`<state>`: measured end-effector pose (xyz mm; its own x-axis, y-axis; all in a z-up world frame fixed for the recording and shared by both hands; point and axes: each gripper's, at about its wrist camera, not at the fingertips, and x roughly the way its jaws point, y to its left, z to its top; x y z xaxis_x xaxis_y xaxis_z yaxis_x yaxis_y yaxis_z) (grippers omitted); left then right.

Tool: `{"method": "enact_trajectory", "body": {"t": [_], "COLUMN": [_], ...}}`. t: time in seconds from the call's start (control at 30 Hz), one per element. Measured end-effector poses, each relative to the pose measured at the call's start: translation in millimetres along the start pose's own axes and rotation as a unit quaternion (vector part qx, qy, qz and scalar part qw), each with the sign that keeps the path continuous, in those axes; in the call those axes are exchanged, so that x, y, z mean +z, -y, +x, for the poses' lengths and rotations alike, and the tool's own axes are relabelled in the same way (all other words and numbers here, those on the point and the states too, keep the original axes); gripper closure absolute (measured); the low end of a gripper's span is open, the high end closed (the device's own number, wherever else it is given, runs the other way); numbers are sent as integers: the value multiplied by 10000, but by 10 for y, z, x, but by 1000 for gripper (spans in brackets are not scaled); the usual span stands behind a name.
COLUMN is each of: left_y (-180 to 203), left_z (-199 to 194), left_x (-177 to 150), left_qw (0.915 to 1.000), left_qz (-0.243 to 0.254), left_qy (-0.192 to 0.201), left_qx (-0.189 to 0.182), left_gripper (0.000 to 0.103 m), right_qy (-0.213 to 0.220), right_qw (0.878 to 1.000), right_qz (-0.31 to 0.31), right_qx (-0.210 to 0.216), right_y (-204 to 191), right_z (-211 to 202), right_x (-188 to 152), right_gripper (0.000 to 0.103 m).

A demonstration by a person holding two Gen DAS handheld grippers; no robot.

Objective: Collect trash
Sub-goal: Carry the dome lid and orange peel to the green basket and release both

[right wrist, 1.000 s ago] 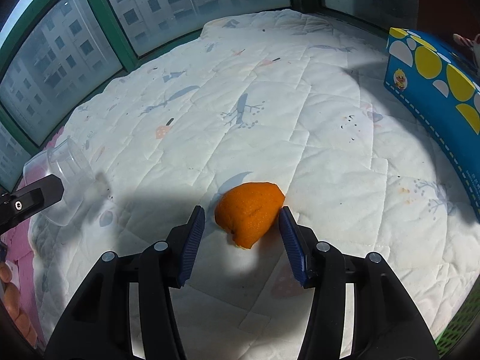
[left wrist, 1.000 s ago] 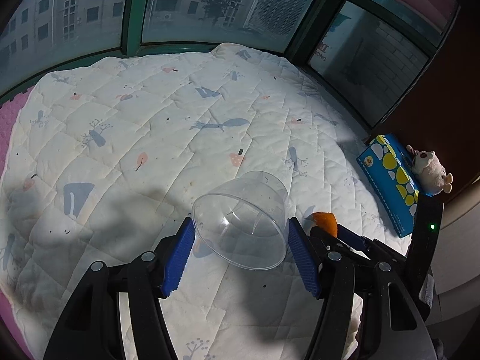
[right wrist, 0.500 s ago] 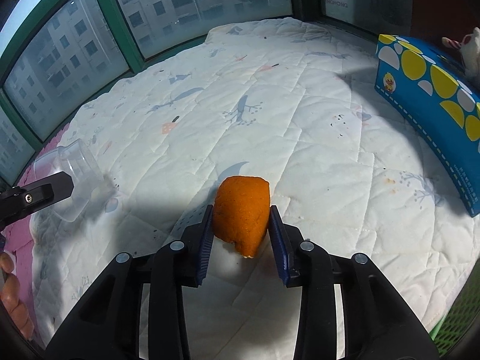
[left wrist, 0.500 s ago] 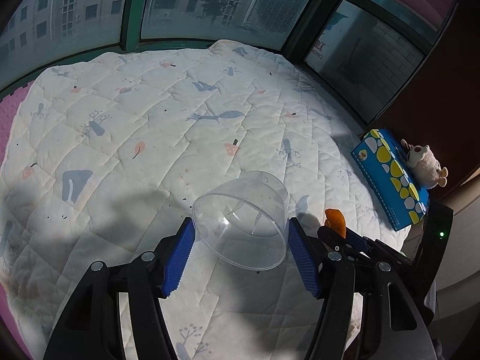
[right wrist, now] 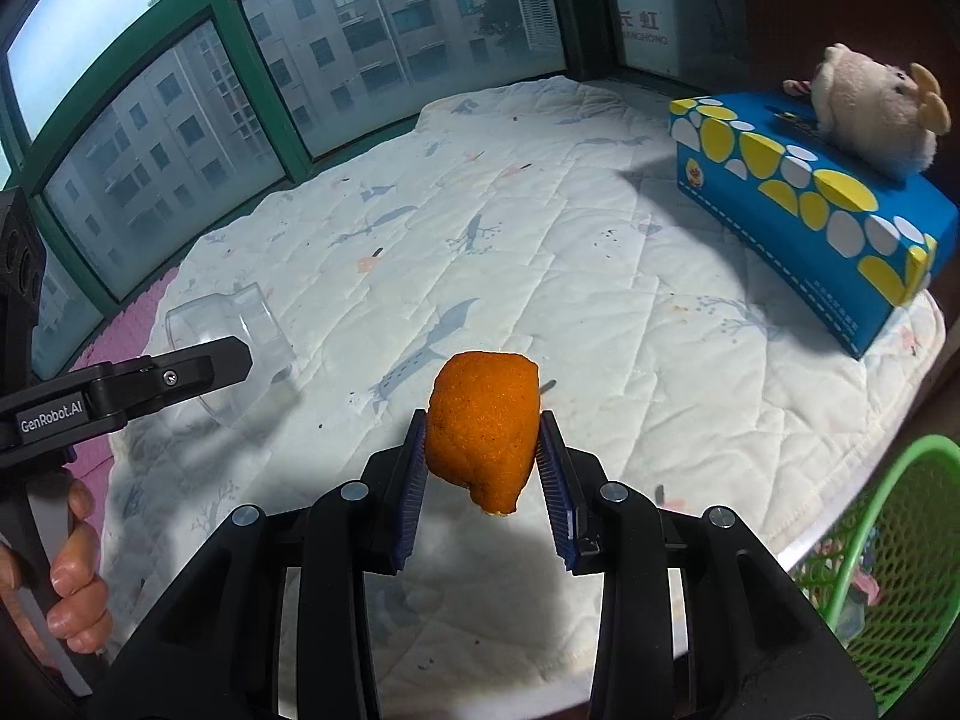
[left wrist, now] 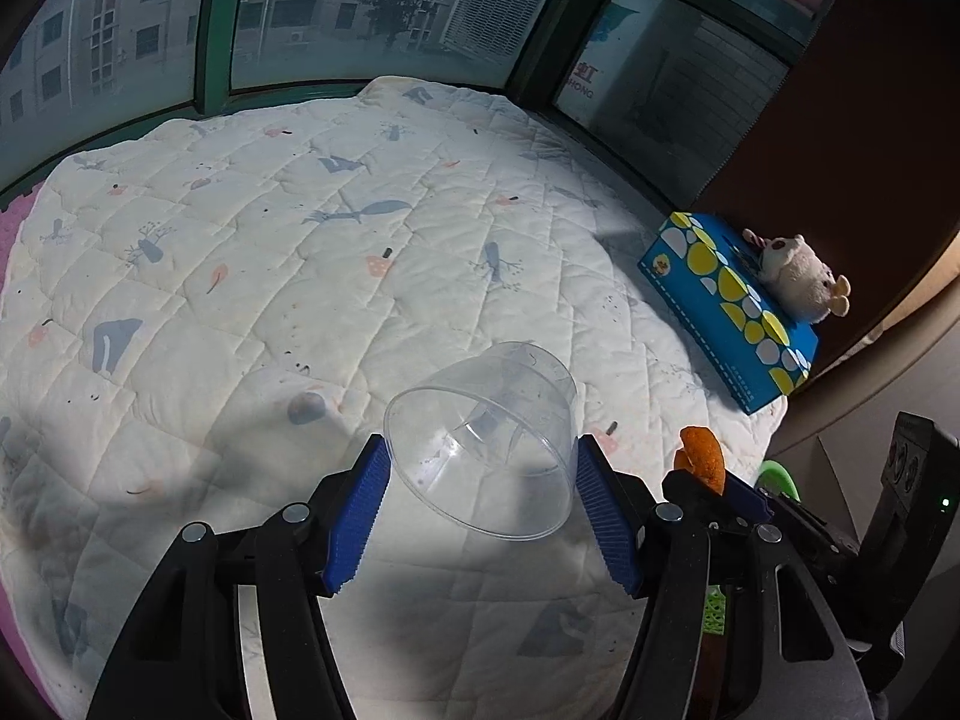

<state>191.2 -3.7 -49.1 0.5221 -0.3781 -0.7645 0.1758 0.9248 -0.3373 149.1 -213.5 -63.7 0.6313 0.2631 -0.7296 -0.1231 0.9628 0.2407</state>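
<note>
My left gripper [left wrist: 483,480] is shut on a clear plastic cup [left wrist: 486,438], held on its side above the white quilt [left wrist: 270,276], mouth toward the camera. My right gripper [right wrist: 483,450] is shut on a piece of orange peel [right wrist: 483,423] and holds it lifted off the quilt [right wrist: 540,276]. The peel also shows in the left wrist view [left wrist: 701,457], right of the cup. The cup [right wrist: 240,330] and the left gripper's finger show at the left of the right wrist view. A green mesh basket [right wrist: 888,528] stands below the quilt's right edge.
A blue and yellow tissue box [right wrist: 810,210] lies at the quilt's right side with a white plush toy [right wrist: 870,108] on top. Green-framed windows [left wrist: 216,30] close off the far side. A pink mat [right wrist: 120,336] borders the quilt at left.
My right gripper closed on the orange peel and lifted it off the quilt, moving back toward the right edge. My left gripper rose and drew back with the cup.
</note>
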Motion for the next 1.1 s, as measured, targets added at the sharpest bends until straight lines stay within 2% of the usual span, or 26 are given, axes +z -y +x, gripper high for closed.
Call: {"method": "enact_trajectory", "body": {"t": [0.5,0.73,1.1], "left_y": [1059,1635,2361], "left_z": [61,157,318], "left_x": [-459,-609,-778], "left_qw": [9952,9888,9774], "left_qz": [795,1185,1733], "left_qy": [-275,-425,-663], "left_qx": [-507,-799,-1016], "left_gripper": [42,42,42], "right_qy": [356,438,436], "right_qw": [9948,9873,9717], "right_qz": [758,1171,1732], "right_qx": [-577,-978,-1546], "right_y": [834,1322,2056], "right_z": [-898,-1238,-1567], "right_x": [-629,-916,-1225], "right_gripper": [67,67,64]}}
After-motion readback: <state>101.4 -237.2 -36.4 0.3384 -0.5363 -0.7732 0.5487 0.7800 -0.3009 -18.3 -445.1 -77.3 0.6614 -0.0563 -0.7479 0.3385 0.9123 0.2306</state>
